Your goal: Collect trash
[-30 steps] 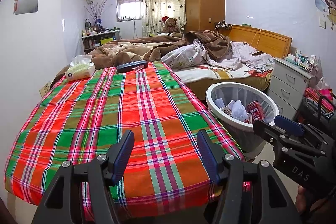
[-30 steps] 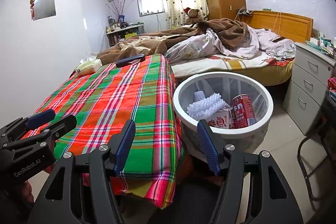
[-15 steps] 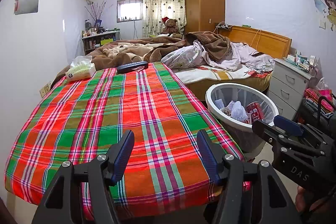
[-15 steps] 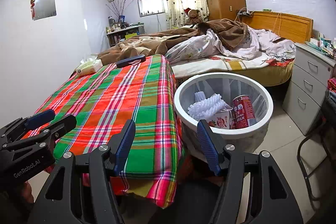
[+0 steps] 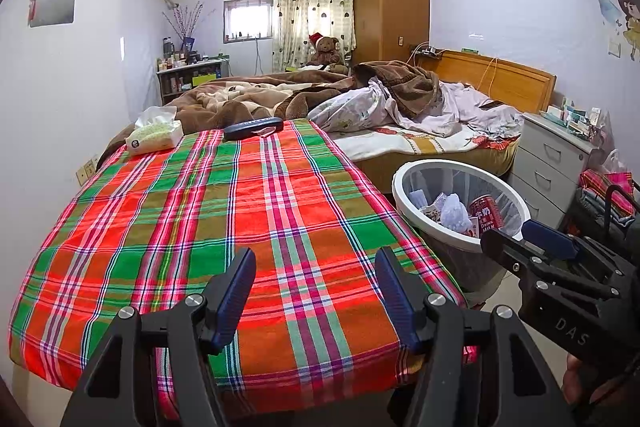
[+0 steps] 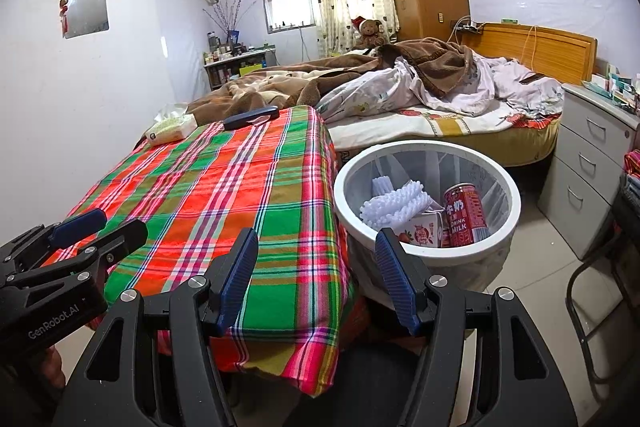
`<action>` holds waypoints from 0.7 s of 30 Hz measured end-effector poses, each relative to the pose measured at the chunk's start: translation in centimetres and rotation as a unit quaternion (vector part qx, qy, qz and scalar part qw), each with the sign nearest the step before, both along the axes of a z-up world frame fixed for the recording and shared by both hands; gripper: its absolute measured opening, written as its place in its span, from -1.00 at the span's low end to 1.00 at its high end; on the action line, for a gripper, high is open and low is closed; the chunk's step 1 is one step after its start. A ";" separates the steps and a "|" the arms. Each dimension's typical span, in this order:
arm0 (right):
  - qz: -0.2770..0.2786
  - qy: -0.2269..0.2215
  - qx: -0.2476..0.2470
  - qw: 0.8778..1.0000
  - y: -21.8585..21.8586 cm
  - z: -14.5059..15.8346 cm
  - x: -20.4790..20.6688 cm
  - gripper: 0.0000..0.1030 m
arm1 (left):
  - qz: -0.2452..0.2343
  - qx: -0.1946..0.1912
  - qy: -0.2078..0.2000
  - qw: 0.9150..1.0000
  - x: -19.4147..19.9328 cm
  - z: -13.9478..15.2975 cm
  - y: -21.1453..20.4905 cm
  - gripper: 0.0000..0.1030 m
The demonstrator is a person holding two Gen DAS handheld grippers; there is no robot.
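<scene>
A white trash bin [image 5: 404, 203] [image 6: 420, 147] lined with a clear bag stands on the floor beside the table's right edge. Inside lie a red milk can [image 6: 466, 213] [image 5: 486, 217], a white ribbed plastic piece [image 6: 394, 207] and a small carton [image 6: 420, 233]. My left gripper [image 5: 314, 287] hovers open over the near end of the plaid tablecloth [image 5: 224, 219], with nothing between its fingers. My right gripper [image 6: 316, 275] is open too, above the table's near right corner, just short of the bin. Each gripper also shows at the edge of the other's view.
At the table's far end lie a tissue pack [image 5: 154, 137] and a dark glasses case [image 5: 252, 127]. Behind is an unmade bed [image 5: 400, 115] with blankets. A grey drawer unit [image 6: 588, 167] and a metal chair frame [image 6: 600, 291] stand at right on the tiled floor.
</scene>
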State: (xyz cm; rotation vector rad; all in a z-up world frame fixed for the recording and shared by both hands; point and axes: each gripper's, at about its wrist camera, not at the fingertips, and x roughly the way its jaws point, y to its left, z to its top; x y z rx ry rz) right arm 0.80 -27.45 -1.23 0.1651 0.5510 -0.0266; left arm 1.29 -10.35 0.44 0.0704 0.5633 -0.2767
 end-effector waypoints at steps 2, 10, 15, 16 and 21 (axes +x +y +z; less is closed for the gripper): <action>0.000 0.000 0.000 1.000 0.0 0.0 0.0 0.21 | 0.000 0.000 0.000 1.000 0.0 0.0 0.0 0.20; 0.002 -0.003 -0.002 1.000 0.2 0.3 0.0 0.21 | 0.001 0.000 -0.001 1.000 0.0 0.1 0.2 0.20; 0.002 -0.003 -0.002 1.000 0.2 0.2 0.1 0.21 | 0.001 -0.001 -0.001 1.000 0.0 0.2 0.2 0.20; 0.002 -0.003 -0.002 1.000 0.2 0.2 0.1 0.21 | 0.001 0.000 0.000 1.000 0.0 0.1 0.2 0.20; 0.001 -0.002 -0.001 1.000 0.2 0.2 0.1 0.21 | 0.001 -0.001 0.000 1.000 0.0 0.2 0.3 0.20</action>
